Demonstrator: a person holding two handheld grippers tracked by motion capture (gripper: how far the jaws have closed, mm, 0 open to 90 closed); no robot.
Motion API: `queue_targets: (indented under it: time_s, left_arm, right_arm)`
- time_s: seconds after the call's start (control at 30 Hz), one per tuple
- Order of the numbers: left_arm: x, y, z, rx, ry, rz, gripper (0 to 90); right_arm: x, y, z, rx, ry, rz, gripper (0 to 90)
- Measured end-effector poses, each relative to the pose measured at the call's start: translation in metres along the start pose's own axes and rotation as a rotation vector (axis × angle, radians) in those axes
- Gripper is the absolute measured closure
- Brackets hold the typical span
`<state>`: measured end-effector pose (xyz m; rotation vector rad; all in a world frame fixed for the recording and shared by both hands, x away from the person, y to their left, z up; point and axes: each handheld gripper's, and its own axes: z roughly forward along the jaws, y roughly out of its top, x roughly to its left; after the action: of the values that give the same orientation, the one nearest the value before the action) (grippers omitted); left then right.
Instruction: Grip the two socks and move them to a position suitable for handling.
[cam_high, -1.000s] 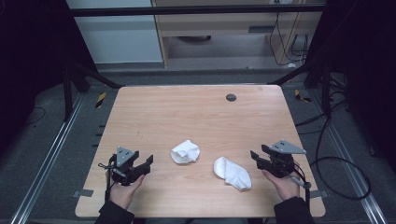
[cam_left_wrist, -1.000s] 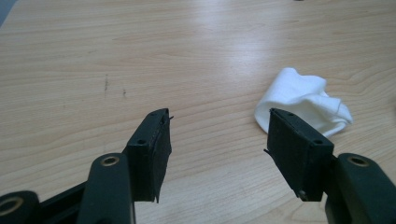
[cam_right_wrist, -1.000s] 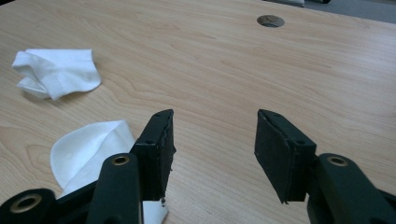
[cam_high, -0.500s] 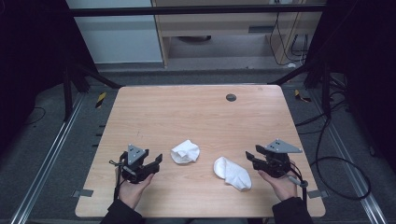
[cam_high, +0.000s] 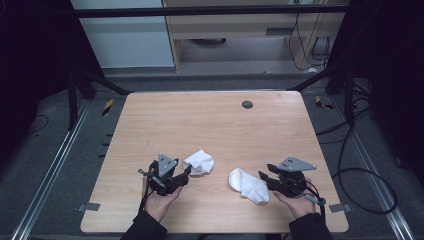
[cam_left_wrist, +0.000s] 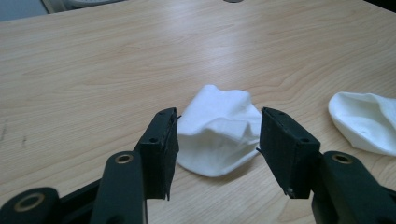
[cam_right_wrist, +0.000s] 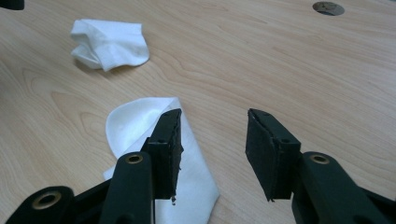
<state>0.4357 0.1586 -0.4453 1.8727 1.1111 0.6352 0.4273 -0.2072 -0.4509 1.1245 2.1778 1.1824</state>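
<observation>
Crumpled sock (cam_high: 199, 162): small, white, bunched into a lump on the near left of the table (cam_high: 210, 120), just ahead of the left gripper (cam_left_wrist: 218, 140)
Flat sock (cam_high: 248, 184): white, lying spread out on the near right, well apart from the crumpled one
How they will handle: judged soft, light and limp; either should fold and sag when lifted, nothing fragile
Where to take hold: a raised fold on the crumpled sock; the near edge or an end of the flat sock
Long axis: the flat sock runs diagonally, rounded end toward the table's middle, other end toward the person; the crumpled sock has no clear axis
Left gripper: jaws spread, framing the crumpled sock, not pinching it
Right gripper (cam_right_wrist: 212, 149): jaws spread, its left jaw over the flat sock's edge, nothing between them
</observation>
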Motion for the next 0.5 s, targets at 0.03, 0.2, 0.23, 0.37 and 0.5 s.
queue_targets:
  time_s: [0.03,0.2,0.23,0.37,0.5]
  left_arm:
    - [-0.002,0.001,0.001,0.000,-0.003,0.006,46.5]
    - [-0.015,0.003,0.010,0.007,-0.023,0.023,47.1]
    - [-0.015,0.003,0.010,0.007,-0.023,0.023,47.3]
    - [-0.024,0.003,0.016,0.011,-0.034,0.030,47.8]
    - [-0.031,0.005,0.020,0.013,-0.043,0.044,48.5]
  right_arm:
    - [0.001,-0.001,0.000,0.003,0.002,0.000,55.7]
    - [0.004,-0.005,-0.001,0.016,0.014,-0.011,57.0]
    - [0.004,-0.005,-0.001,0.016,0.014,-0.011,57.0]
    - [0.009,-0.010,-0.003,0.033,0.030,-0.019,59.1]
    - [0.012,-0.015,-0.004,0.040,0.047,-0.034,60.1]
